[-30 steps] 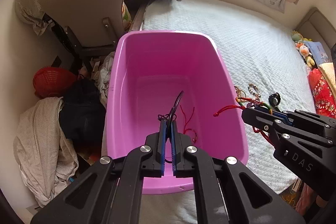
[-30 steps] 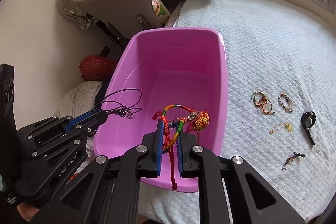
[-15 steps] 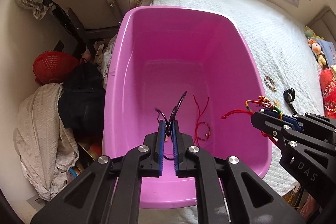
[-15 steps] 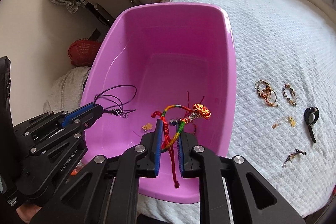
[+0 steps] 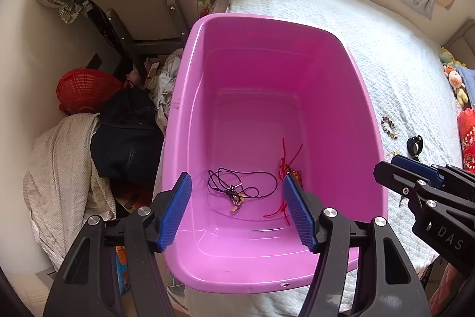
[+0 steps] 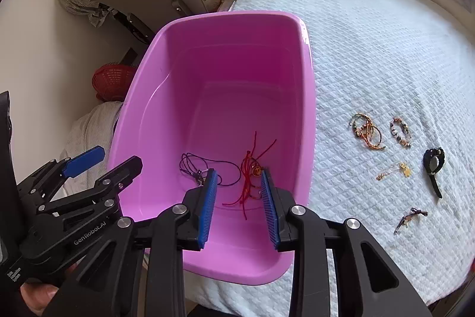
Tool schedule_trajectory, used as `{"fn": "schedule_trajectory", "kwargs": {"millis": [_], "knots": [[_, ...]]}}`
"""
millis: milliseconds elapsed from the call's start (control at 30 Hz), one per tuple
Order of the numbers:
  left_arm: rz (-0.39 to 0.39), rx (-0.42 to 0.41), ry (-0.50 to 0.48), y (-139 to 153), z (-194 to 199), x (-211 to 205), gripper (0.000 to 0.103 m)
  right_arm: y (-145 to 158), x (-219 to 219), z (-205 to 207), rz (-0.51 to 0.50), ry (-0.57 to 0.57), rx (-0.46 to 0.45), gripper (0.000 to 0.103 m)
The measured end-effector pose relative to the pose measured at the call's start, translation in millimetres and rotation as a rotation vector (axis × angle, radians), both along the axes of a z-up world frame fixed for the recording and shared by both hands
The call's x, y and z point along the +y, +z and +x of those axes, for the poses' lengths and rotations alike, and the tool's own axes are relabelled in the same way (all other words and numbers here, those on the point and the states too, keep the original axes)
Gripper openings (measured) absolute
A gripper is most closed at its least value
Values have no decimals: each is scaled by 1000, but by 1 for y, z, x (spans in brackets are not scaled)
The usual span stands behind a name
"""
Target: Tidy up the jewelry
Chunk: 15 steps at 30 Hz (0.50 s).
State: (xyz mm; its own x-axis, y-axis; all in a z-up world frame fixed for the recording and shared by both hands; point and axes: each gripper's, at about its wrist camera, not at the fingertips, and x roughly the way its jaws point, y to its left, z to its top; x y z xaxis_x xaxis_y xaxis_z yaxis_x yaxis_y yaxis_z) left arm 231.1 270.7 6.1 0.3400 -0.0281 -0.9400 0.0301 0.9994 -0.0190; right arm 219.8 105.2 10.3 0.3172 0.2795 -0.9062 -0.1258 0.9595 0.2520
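Bed [image 6: 386, 49], pale quilted cover, carrying everything. Pink tub [image 6: 308, 109] parked at the bed's left edge, near the near-left corner, partly overhanging toward the clutter on the floor.

Left gripper [image 5: 237, 195] above the tub's near end, jaws opening, already wide, nothing between the pads. Right gripper [image 6: 239, 186] alongside over the same end, jaws opening, gap moderate, nothing pinched either.

Already on the tub floor, near end: black cord necklace [image 5: 237, 183] in loose loops, red string bracelet [image 6: 252, 171] just beside it on the side toward the bed's middle. Strands near each other, possibly touching, cannot tell.

Outstanding on the cover, right of the tub, well apart from it: black watch [image 6: 433, 162], orange bracelets [image 6: 366, 131], beaded bracelet [image 6: 400, 131], gold chain [image 6: 392, 170], small charm piece [image 6: 409, 217] closest to the near edge.

Risks from here:
- Cord and red strings tangling once more pieces land on top; loose loops catch clasps and beads.
- Ribbed pads snagging a strand on withdrawal if lifted through the loops rather than straight up.
- Tub tipping off the left edge if bumped on its overhanging rim.
- Thin gold chain lying flat in the quilting; likely hard to pinch, fabric may get pulled up with it.
- Orange bracelets overlapping; one grab may lift only part and drop the rest short of the tub.
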Motion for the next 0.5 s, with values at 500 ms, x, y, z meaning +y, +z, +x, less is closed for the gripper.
{"fn": "schedule_trajectory", "kwargs": {"millis": [500], "knots": [[22,-41,4,21,-14,-11,63,13,-19,-23,30,-9,-18,34]]}}
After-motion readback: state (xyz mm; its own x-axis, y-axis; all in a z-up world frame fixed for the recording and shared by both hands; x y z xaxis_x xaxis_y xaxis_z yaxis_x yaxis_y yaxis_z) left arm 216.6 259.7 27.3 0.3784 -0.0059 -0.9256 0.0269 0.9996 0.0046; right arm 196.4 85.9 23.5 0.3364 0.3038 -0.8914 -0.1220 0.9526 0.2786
